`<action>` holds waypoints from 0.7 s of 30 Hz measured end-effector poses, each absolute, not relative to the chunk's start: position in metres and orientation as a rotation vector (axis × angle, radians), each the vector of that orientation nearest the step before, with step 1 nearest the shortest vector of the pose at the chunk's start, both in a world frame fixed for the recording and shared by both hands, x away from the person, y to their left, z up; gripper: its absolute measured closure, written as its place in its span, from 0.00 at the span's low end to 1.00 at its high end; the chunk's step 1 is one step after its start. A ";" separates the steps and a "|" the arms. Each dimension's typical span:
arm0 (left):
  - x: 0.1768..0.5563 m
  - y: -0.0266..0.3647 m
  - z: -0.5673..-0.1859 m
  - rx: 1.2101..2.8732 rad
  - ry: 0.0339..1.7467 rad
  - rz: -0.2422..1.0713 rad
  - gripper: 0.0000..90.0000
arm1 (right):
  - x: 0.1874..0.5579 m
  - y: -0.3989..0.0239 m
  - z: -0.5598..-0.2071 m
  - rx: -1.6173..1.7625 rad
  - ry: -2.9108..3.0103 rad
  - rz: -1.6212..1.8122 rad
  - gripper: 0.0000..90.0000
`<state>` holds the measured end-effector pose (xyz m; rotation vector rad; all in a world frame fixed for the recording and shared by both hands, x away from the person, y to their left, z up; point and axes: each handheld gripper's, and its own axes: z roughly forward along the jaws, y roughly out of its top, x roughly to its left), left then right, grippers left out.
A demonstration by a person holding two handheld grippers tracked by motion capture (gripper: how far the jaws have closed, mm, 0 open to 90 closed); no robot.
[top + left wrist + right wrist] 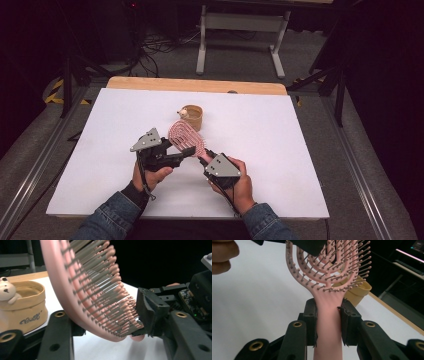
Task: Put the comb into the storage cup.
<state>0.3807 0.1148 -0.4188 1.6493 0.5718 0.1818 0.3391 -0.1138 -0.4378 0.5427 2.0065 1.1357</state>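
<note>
Two grippers are meeting over the middle of the white table, and you are holding one in each hand. Your right gripper is clamping the handle of a pink hairbrush, its pads pressing on both sides of the handle. Your left gripper is straddling the brush head: one pad is pressing on the bristle tips, the other jaw is sitting at the back of the head, though you cannot tell whether that one is touching. The brush is being held above the table, its head pointing away from you toward a tan cup with a small bear figure on its rim. The cup is standing just beyond the brush head, near but apart from it. Wide bare tabletop is lying open to both sides, well clear of every edge. A wooden strip is running along the far edge. Beyond it, grey floor, cables and a white stand are sitting in a dark room.
</note>
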 end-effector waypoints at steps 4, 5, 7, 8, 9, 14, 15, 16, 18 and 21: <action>0.378 0.112 -0.417 1.637 0.563 0.178 0.60 | 0.339 -0.113 -0.438 0.551 1.996 1.125 0.78; 0.378 0.112 -0.417 1.630 0.563 0.183 0.61 | 0.339 -0.113 -0.438 0.551 1.994 1.127 0.78; 0.376 0.111 -0.416 1.618 0.551 0.183 0.64 | 0.339 -0.113 -0.438 0.547 1.993 1.134 0.78; 0.375 0.111 -0.415 1.617 0.543 0.181 0.65 | 0.339 -0.113 -0.438 0.546 1.989 1.138 0.78; 0.375 0.111 -0.415 1.615 0.536 0.183 0.66 | 0.339 -0.113 -0.438 0.548 1.988 1.141 0.78; 0.371 0.110 -0.413 1.628 0.516 0.215 0.70 | 0.340 -0.115 -0.439 0.546 2.007 1.184 0.76; 0.371 0.111 -0.413 1.624 0.516 0.220 0.70 | 0.340 -0.114 -0.439 0.544 2.010 1.189 0.75; 0.370 0.112 -0.413 1.615 0.513 0.227 0.70 | 0.340 -0.114 -0.439 0.543 2.012 1.195 0.74; 0.368 0.113 -0.412 1.622 0.503 0.242 0.70 | 0.339 -0.114 -0.439 0.534 2.015 1.200 0.73; 0.368 0.114 -0.411 1.623 0.493 0.258 0.70 | 0.338 -0.115 -0.439 0.527 2.028 1.218 0.70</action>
